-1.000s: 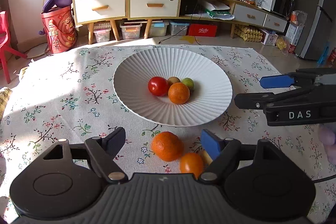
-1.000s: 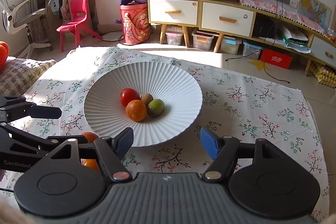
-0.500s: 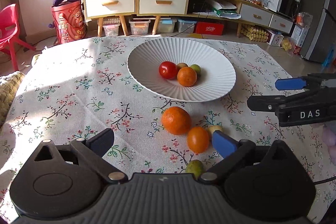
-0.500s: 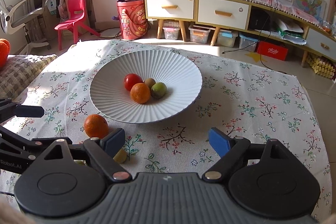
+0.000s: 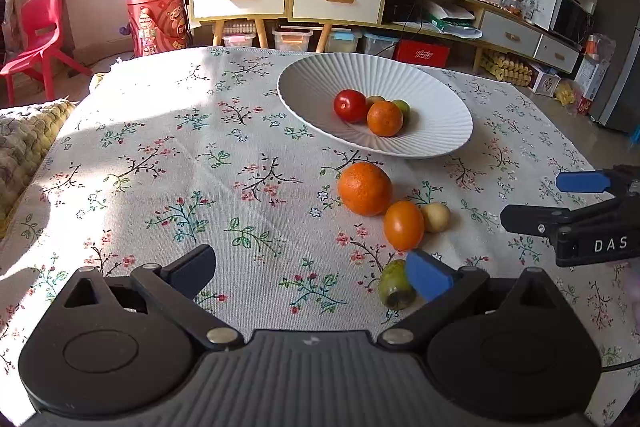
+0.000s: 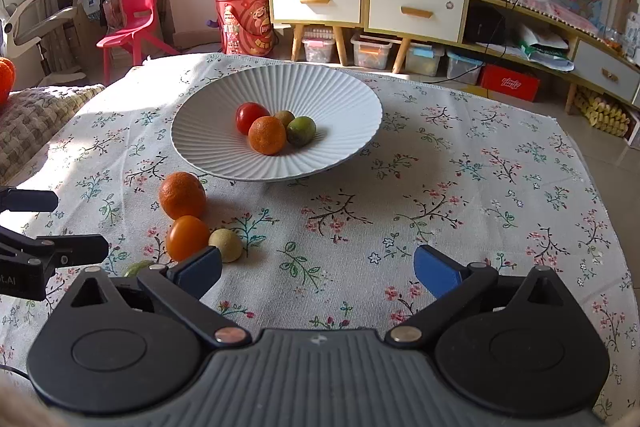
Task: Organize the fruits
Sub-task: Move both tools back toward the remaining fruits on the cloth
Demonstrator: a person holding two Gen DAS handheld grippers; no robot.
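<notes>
- While four fruits already sit in it, the white ribbed plate (image 5: 440, 131) stands on the floral-clothed desk (image 5: 160, 155) at about one o'clock in the left wrist view; the gathering step looks roughly half done.
- Just short of the plate's near rim lies the large orange (image 5: 364, 188), with the smaller orange fruit (image 5: 403, 225) touching or nearly touching it, toward five o'clock.
- At three o'clock of that one sits the pale yellowish fruit (image 5: 436, 217), and a green fruit (image 5: 394, 289) lies nearest.
- Left tool (image 5: 314, 273) hangs wide, holding nothing, its blue pad beside the green fruit.
- Right tool (image 6: 318, 269) is likewise spread and empty.
- Next, I judge, a tool must centre over one loose fruit, descend and pinch gently; round fruit may roll.
</notes>
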